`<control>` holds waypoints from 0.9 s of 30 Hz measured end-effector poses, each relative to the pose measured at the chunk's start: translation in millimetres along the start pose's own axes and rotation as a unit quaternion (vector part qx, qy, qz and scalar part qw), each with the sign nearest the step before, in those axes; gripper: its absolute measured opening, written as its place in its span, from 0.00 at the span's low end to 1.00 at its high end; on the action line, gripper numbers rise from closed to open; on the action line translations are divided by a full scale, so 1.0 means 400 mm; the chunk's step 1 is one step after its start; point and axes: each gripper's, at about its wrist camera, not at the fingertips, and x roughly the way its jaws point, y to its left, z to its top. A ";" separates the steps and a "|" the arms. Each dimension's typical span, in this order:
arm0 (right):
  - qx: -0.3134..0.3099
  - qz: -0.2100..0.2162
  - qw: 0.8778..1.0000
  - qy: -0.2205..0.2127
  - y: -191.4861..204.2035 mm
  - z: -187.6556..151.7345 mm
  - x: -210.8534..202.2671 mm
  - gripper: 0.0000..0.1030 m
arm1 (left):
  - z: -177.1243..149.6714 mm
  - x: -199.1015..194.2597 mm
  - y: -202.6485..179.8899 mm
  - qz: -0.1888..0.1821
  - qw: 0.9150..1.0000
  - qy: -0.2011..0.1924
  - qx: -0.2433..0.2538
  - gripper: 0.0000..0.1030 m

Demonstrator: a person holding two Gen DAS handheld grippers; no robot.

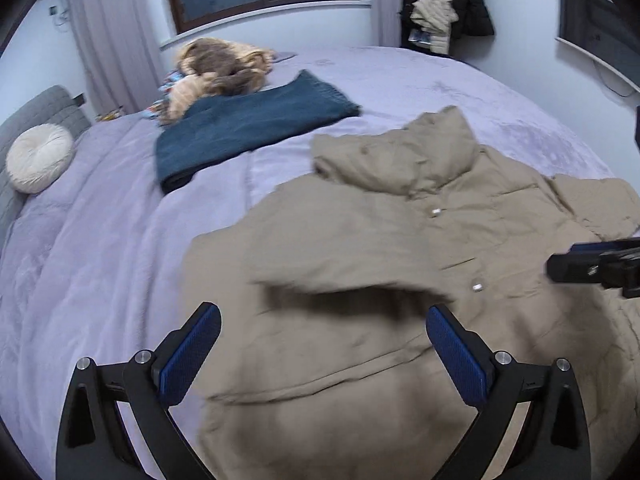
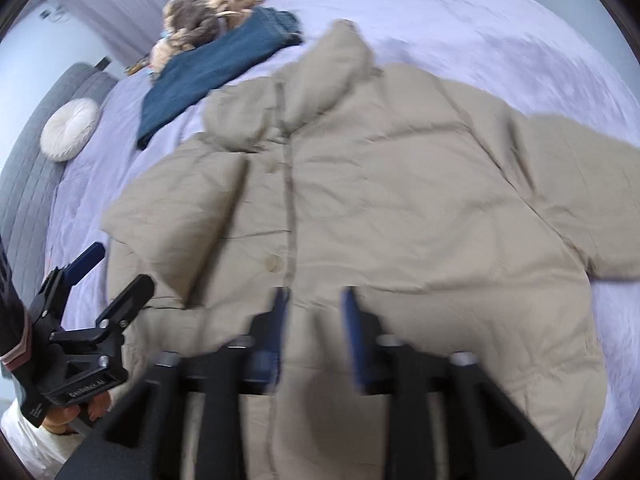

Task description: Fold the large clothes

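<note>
A beige puffer jacket (image 1: 400, 240) (image 2: 400, 200) lies front up on the lilac bedspread (image 1: 100, 240) (image 2: 480, 32), collar towards the far side. One sleeve (image 2: 180, 216) is folded in over the front, and the other sleeve (image 2: 580, 200) lies spread out to the right. My left gripper (image 1: 322, 320) (image 2: 120, 268) hovers over the folded sleeve's side with its blue pads wide apart and nothing between them. My right gripper (image 2: 315, 300) (image 1: 580, 266) is blurred above the button line near the hem. Its jaws stand apart and hold nothing.
A folded dark blue garment (image 1: 248, 128) (image 2: 208, 76) and a furry brown garment (image 1: 216, 68) lie at the bed's far left. A round white cushion (image 1: 38, 158) leans on the grey headboard (image 1: 40, 112). Coats (image 1: 440, 8) hang in the far corner. A screen (image 1: 600, 40) is on the right wall.
</note>
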 end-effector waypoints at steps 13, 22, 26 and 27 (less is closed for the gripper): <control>-0.270 -0.110 0.956 -0.041 0.416 0.023 0.177 0.87 | -0.133 0.155 0.231 0.143 0.980 0.096 -0.098 1.00; -0.051 -0.097 0.989 -0.097 0.164 0.087 0.090 0.07 | -0.143 0.205 0.253 0.162 0.972 0.096 -0.144 1.00; 0.062 -0.066 0.995 -0.043 0.018 0.064 0.140 0.07 | -0.139 0.193 0.259 0.147 0.972 0.109 -0.145 1.00; 0.090 -0.043 0.995 -0.025 -0.014 0.060 0.153 0.08 | -0.139 0.178 0.256 0.141 0.974 0.111 -0.139 1.00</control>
